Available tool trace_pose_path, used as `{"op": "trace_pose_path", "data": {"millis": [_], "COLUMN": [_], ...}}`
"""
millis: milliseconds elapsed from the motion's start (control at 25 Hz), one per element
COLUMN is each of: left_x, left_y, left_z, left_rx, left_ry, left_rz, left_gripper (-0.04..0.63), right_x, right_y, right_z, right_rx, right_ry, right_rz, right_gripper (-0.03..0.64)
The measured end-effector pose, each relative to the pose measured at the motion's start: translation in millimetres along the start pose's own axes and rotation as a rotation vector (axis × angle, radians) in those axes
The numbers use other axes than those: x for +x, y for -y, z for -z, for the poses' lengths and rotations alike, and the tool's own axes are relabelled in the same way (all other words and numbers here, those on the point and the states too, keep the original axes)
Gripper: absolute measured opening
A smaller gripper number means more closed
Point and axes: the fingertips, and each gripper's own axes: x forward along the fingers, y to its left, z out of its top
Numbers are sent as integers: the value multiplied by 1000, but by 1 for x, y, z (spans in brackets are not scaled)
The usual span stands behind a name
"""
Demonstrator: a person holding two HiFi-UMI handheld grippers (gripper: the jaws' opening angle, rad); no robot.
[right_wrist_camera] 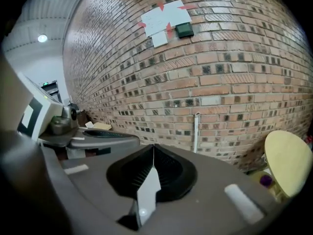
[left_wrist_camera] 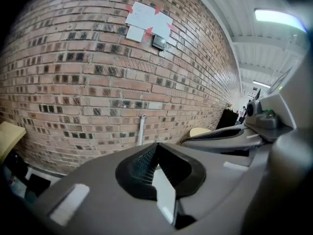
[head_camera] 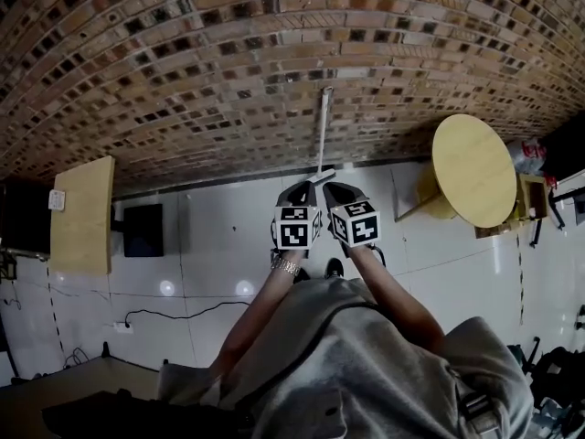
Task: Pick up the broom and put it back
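The broom (head_camera: 324, 128) is a white pole standing upright against the brick wall (head_camera: 228, 71), beyond both grippers. The left gripper view has the broom's pole (left_wrist_camera: 141, 129) above the jaws, and in the right gripper view the pole (right_wrist_camera: 196, 131) is up and to the right. My left gripper (head_camera: 304, 187) and right gripper (head_camera: 331, 188) are held side by side in front of me, pointing at the foot of the pole. The left gripper (left_wrist_camera: 156, 145) has its jaws met, nothing between them. The right gripper (right_wrist_camera: 154, 147) is likewise shut and empty.
A round yellow table (head_camera: 473, 169) stands right of the broom by the wall. At the left are a wooden board (head_camera: 82, 213) and a black box (head_camera: 143, 230). A cable (head_camera: 174, 316) lies on the white tile floor. Papers (left_wrist_camera: 146, 18) are taped high on the wall.
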Motion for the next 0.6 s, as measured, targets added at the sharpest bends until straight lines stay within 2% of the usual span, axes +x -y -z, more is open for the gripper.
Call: {"op": "trace_pose_path", "data": {"millis": [160,600], "left_x": [3,15], "left_y": [9,43], "left_z": [-6,-12], "left_rx": [-3,48], "left_ry": [12,1], "left_rz": [-9,-6], "left_gripper": [-2,-3], "right_x": [-4,-19], "right_y": [-1,16], "right_z": [-7,1], "right_rx": [-16,21], "right_ry": [3,-13], "right_rz": [-41,-97], "right_gripper": [-2,-3]}}
